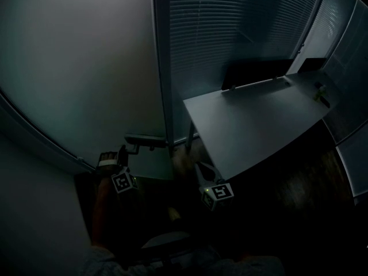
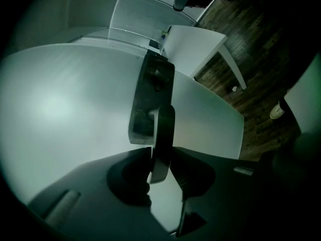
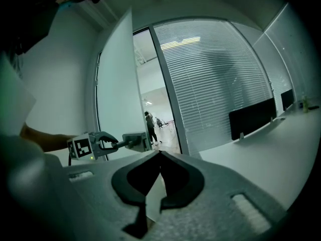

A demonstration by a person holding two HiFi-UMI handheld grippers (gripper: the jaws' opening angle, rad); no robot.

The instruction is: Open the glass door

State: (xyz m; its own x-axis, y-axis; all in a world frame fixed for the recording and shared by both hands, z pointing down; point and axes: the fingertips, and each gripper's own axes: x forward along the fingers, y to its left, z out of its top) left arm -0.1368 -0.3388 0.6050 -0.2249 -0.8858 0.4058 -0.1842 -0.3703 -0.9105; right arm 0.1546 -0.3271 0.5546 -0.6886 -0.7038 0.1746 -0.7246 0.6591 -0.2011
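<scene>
1. Clamps left tongs (image 2: 160,157) tight on the door handle (image 2: 163,127).
2. Holds right tongs (image 3: 159,154) closed and empty, near the white surface (image 3: 271,149).
3. Finds the glass door (image 3: 118,84) standing ajar, just left of the blinds (image 3: 215,79).

Dim room; white desk (image 1: 253,119), blinds (image 1: 230,27), seemingly wooden floor (image 1: 299,194)
</scene>
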